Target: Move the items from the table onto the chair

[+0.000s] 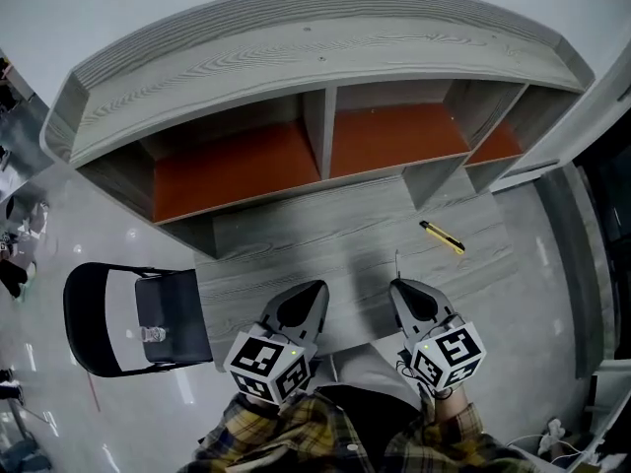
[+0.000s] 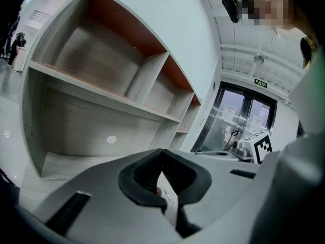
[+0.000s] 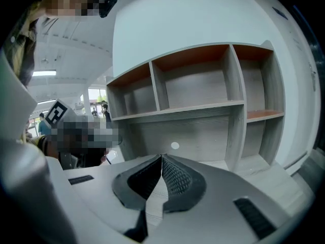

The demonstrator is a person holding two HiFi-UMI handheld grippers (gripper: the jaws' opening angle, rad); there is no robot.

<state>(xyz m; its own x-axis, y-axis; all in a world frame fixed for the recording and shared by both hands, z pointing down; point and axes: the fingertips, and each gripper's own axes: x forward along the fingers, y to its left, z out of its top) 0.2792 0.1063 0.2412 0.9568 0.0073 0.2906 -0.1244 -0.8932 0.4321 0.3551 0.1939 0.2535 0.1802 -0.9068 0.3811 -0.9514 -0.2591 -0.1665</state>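
Observation:
A yellow-and-black utility knife (image 1: 442, 236) lies on the grey wooden table (image 1: 325, 249), towards its right side. To the table's left stands a black chair (image 1: 99, 308), and a small pale object (image 1: 153, 335), too small to name, rests on the seat. My left gripper (image 1: 316, 287) (image 2: 161, 151) hangs over the table's near edge, its jaws meeting at the tip with nothing between them. Beside it, my right gripper (image 1: 396, 284) (image 3: 162, 157) is shut and empty too. The knife is a short way ahead and to the right of the right gripper.
A grey hutch (image 1: 315, 87) with orange-backed open compartments rises at the back of the table; its shelves (image 3: 203, 90) show nothing on them. A glass door (image 2: 238, 121) is off to the right. Cables (image 1: 562, 437) lie on the glossy floor at lower right.

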